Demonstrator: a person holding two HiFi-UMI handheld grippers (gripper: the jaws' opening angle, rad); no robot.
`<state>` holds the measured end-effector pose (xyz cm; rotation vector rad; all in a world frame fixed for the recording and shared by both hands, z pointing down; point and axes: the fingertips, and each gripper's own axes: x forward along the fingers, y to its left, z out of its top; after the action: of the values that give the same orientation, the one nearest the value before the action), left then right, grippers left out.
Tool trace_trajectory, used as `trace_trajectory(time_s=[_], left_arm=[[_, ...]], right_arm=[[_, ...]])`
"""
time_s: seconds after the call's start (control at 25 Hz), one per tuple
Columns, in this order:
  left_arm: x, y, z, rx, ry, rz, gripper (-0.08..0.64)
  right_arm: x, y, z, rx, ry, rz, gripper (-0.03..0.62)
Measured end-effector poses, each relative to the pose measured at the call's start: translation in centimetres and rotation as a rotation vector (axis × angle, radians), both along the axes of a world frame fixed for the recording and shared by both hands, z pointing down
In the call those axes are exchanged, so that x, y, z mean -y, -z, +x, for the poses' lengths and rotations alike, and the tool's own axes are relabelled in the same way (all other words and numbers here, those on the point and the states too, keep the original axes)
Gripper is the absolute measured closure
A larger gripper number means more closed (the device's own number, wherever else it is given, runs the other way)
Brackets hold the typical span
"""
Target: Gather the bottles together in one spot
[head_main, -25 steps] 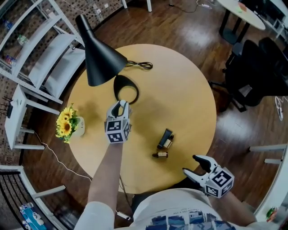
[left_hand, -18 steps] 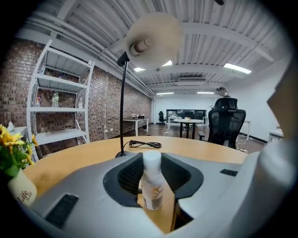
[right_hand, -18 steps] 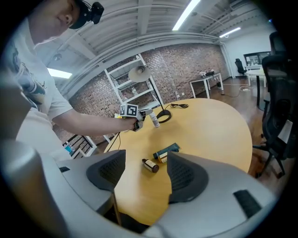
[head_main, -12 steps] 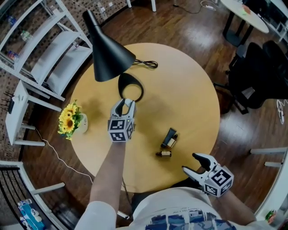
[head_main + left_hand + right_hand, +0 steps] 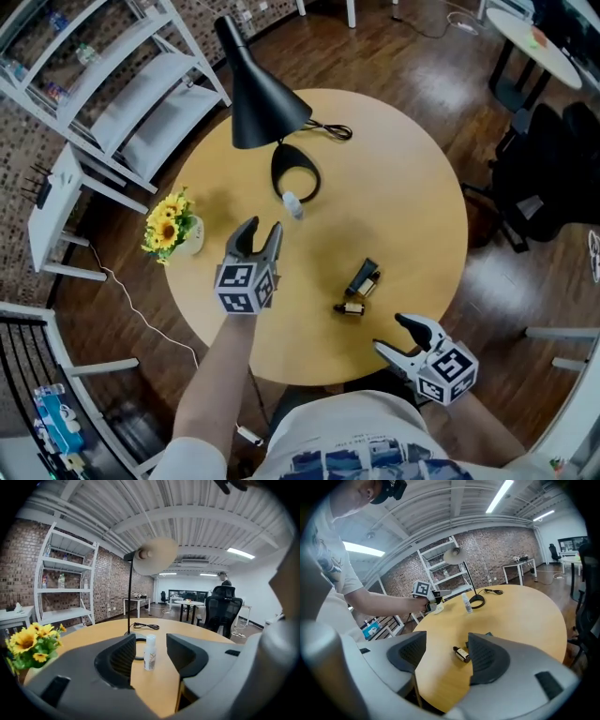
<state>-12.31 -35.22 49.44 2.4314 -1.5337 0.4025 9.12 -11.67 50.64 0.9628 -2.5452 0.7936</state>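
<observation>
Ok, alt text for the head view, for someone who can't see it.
Seen from above, a round wooden table holds a white bottle standing beside a black lamp's ring base, and two dark bottles lying nearer the person. The left gripper, jaws just opening and empty, points at the white bottle; the right gripper hangs open by the dark bottles.

Head view looks down; all views share the table [image 5: 403, 187].

Left gripper [image 5: 260, 232]: reached out forward, jaws just been opening, nothing between them.
Right gripper [image 5: 394, 336]: held back, low, jaws apart, empty.
</observation>
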Motion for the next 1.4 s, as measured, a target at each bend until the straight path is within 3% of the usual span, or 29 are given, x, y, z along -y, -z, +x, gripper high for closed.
trace_trajectory(time_s=[0.2, 0.36, 0.6, 0.72, 1.04, 1.24, 1.4], left_arm=[[-7.4, 2.6, -1.7, -0.063, 0.025, -0.041, 0.380], [-15.1, 4.0, -2.7, -0.091, -0.002, -0.073, 0.380], [-27.4, 6.6, -4.1, -0.181, -0.056, -0.107, 0.382], [-33.0, 7.2, -6.2, -0.220, -0.055, -0.106, 0.382], [-45.5, 6.4, -12.0, -0.186, -0.074, -0.116, 0.380], [-50.2, 5.8, -14.6, -0.208, -0.059, -0.152, 0.380], [-52.0, 6.4, -15.0, -0.199, -0.054, -0.138, 0.380]], right_arm=[[-1.1, 0.0, -1.6, 0.018, 0.033, 0.029, 0.290], [-3.8, 0.8, -2.8, 0.004, 0.019, 0.065, 0.290], [-10.3, 2.3, -4.0, -0.049, -0.005, 0.093, 0.288], [-14.4, 3.2, -6.6, -0.073, 0.014, 0.118, 0.288], [-24.3, 4.8, -10.7, -0.104, -0.076, 0.115, 0.288], [-29.9, 4.5, -11.4, -0.142, -0.128, 0.068, 0.288], [-31.5, 4.9, -11.3, -0.144, -0.152, 0.069, 0.288]])
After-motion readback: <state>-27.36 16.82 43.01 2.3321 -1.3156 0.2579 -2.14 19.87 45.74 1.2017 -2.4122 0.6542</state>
